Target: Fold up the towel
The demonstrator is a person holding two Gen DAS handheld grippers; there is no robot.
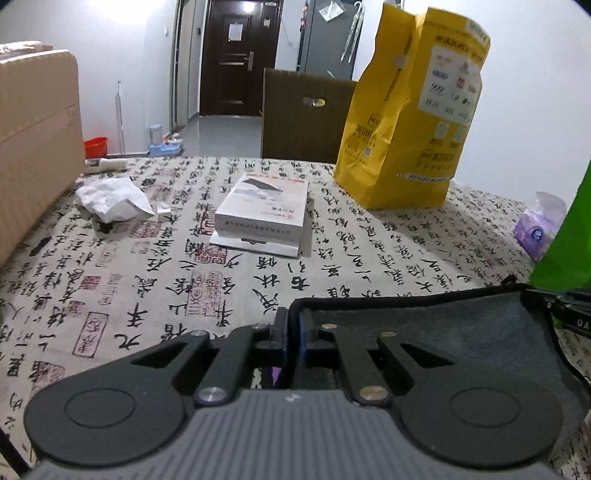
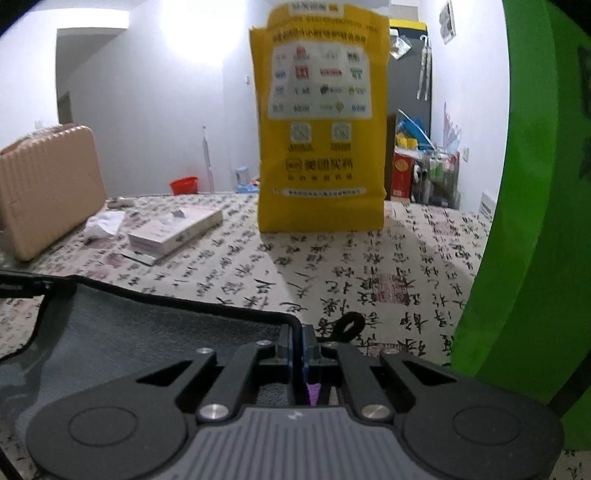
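Left wrist view: left gripper, fingers clamped on the dark grey towel at its corner; towel's near part hidden under the gripper body. Right gripper, fingers likewise pinching the towel corner, a hanging loop just beside. Towel lies on the calligraphy-print desk, well short of the yellow bag; green object cut off at frame edge.

Even indoor lighting, bright glare patch on the white wall in both views, soft shadow beside the yellow bag, slight blur throughout, strong fisheye bending, dark vignetted corners
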